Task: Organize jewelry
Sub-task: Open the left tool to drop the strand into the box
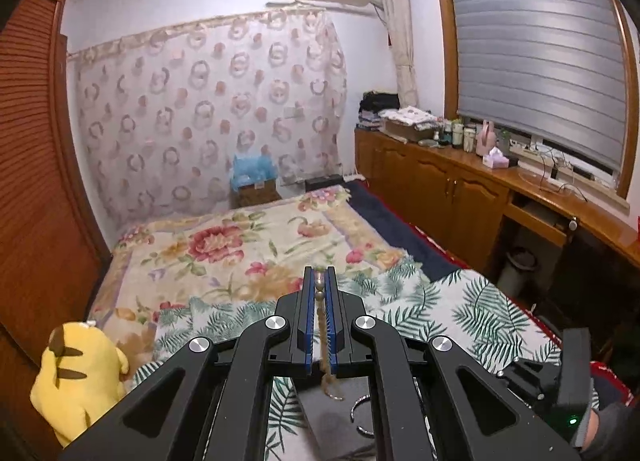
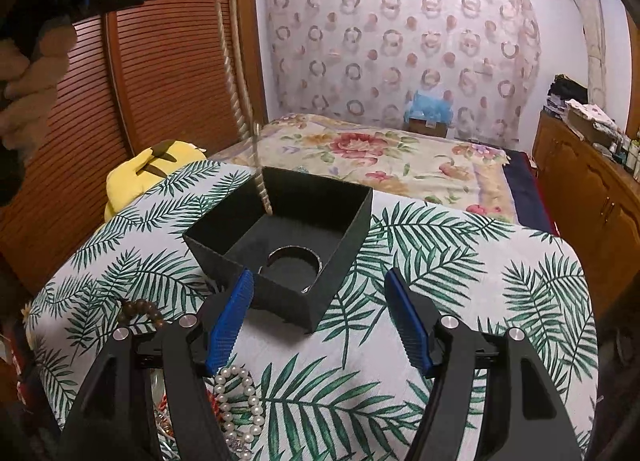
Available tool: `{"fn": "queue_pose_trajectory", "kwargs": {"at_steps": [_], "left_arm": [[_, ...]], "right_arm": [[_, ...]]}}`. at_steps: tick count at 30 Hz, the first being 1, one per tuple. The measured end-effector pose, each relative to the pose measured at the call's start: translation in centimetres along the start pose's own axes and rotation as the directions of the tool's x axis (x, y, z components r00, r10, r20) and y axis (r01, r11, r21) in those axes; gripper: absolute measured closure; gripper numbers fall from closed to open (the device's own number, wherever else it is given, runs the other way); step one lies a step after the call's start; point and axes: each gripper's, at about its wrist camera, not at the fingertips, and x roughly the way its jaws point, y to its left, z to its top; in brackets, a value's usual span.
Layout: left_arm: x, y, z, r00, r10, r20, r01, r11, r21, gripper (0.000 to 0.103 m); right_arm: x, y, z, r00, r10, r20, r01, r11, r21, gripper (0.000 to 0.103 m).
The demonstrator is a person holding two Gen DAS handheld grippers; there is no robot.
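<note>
Gold twisted chain (image 1: 320,325) pinched: left tongs (image 1: 320,275) | right tongs (image 2: 320,281) agape, empty

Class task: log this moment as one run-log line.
left gripper: shut on gold chain | chain over black box | right gripper: open, empty

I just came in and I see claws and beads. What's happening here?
Someone is tidying jewelry with two hand-held grippers. The left gripper is shut on a long twisted chain, which hangs down into the black box. A bangle already lies in the box. The right gripper is open by the box's near corner, holding nothing. Pearls and brown beads wait on the leafy cloth.
</note>
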Motion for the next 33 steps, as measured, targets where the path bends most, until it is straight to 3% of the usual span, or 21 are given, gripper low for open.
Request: {"fn": "queue_pose_trajectory", "kwargs": {"at_steps": [4,6,9,13,15,23,27,33], "left_arm": [[1.1,0.0,-1.8,0.999,-0.013,-0.043,0.013,1.0,-0.006,0.089],[0.8,-0.2,-2.7,0.999,-0.016,-0.043,0.016,1.0,-0.003,0.072],[-0.2,-0.1,-4.8,0.998,-0.047,-0.052,0.047,0.999,-0.018,0.063],[-1.1,-0.5,-8.0,0.995,-0.045,-0.084,0.045,0.999,-0.004,0.059],[-1.5,-0.5,-9.3,0.994,-0.049,-0.095,0.048,0.999,-0.005,0.046],[-4.1,0.7,-14.4,0.993,-0.026,-0.112,0.019,0.998,-0.059,0.025],[-5.1,1.4,-16.4,0.992,-0.001,-0.123,-0.008,0.997,-0.071,0.017],[-5.2,2.1,-19.6,0.985,0.003,-0.175,-0.021,0.994,-0.104,0.015]], "right_arm": [[-0.4,0.2,-0.8,1.0,0.004,-0.007,-0.004,1.0,0.014,0.033],[-0.9,0.3,-1.4,1.0,0.007,-0.01,-0.007,1.0,0.024,0.033],[-1.8,0.5,-2.4,1.0,0.02,-0.011,-0.019,0.999,0.039,0.033],[-2.7,1.3,-3.9,0.999,0.037,-0.023,-0.036,0.999,0.039,0.043],[-3.0,1.8,-4.4,0.999,0.041,-0.034,-0.04,0.999,0.032,0.049],[-4.1,3.3,-7.1,0.995,0.069,-0.078,-0.066,0.997,0.045,0.07],[-4.5,3.9,-8.2,0.992,0.073,-0.105,-0.071,0.997,0.032,0.077],[-4.3,4.1,-9.2,0.986,0.061,-0.153,-0.058,0.998,0.022,0.084]]}}
